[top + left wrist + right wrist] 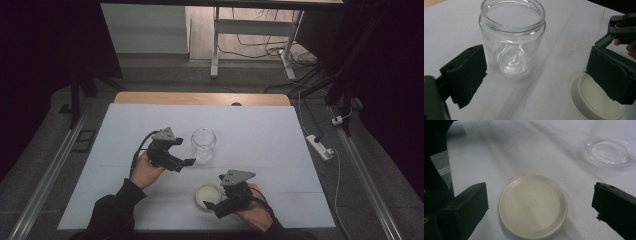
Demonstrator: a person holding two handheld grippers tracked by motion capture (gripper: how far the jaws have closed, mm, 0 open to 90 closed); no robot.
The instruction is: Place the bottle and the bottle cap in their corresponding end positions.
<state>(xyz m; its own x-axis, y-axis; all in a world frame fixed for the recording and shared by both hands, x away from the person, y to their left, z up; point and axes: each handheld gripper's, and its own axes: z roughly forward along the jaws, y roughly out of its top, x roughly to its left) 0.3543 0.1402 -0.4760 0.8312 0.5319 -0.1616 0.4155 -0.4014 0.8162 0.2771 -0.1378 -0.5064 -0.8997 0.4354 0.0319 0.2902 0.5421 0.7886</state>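
On the table, left gripper (534, 72) jaws wide beside jar (512, 37); right gripper (540, 207) jaws wide around lid (533, 205), seemingly untouched.

A clear glass jar (204, 144) is standing upright and open; its cream round lid (208, 195) is lying flat nearby.

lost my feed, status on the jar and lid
Left gripper jaws open, off the jar. Right gripper jaws open around the lid, not gripping. Jar upright, uncapped. Nothing in the way.
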